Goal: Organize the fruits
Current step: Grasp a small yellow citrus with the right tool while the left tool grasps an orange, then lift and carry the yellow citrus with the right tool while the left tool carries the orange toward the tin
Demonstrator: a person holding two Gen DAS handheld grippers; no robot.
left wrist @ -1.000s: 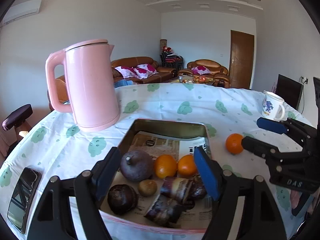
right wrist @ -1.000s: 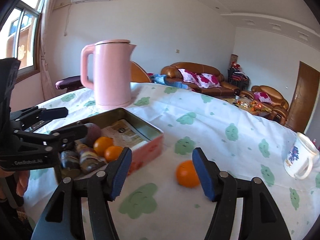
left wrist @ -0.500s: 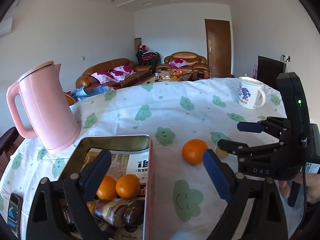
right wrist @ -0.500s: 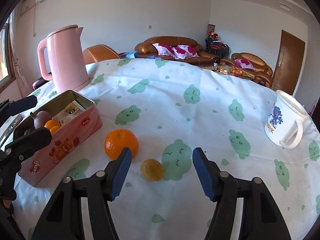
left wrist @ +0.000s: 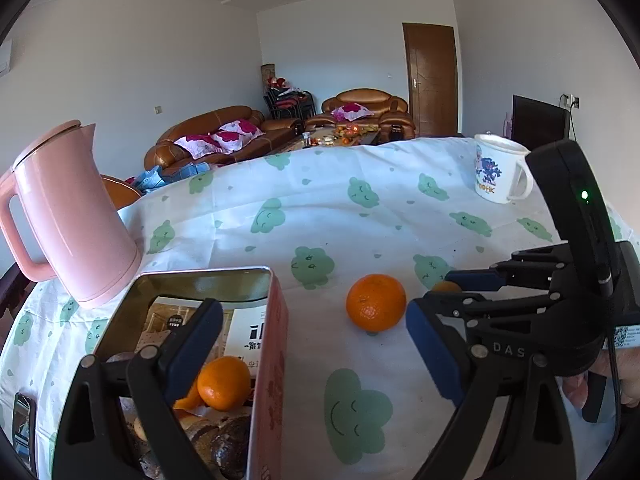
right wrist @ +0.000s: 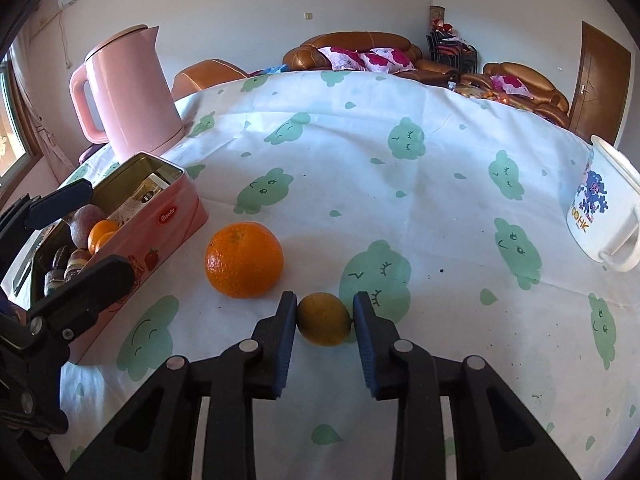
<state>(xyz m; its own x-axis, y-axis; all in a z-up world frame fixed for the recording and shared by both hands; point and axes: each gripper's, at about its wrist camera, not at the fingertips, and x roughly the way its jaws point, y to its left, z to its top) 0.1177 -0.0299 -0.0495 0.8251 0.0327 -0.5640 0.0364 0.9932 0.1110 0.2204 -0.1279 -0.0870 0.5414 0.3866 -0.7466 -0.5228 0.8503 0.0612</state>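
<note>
A large orange (right wrist: 244, 259) lies on the cloud-print tablecloth beside a pink tin (right wrist: 160, 216). The tin holds small oranges (left wrist: 223, 382) and several dark fruits on newspaper. Just right of the orange sits a small yellow-orange fruit (right wrist: 324, 320), and my right gripper (right wrist: 325, 316) is shut on it, both pads pressing its sides while it rests on the cloth. My left gripper (left wrist: 310, 328) is open wide and holds nothing. It straddles the tin's right wall (left wrist: 276, 340), one finger over the tin and the other beside the large orange (left wrist: 375, 302).
A pink kettle (left wrist: 68, 216) stands behind the tin at the left. A white printed mug (right wrist: 600, 216) sits at the right of the table. A phone (left wrist: 24, 428) lies near the left edge. Sofas and a door lie beyond the table.
My right gripper came down and forward over the small yellow-orange fruit and its jaws shut on it. My left gripper swung right from over the tin toward the large orange and widened.
</note>
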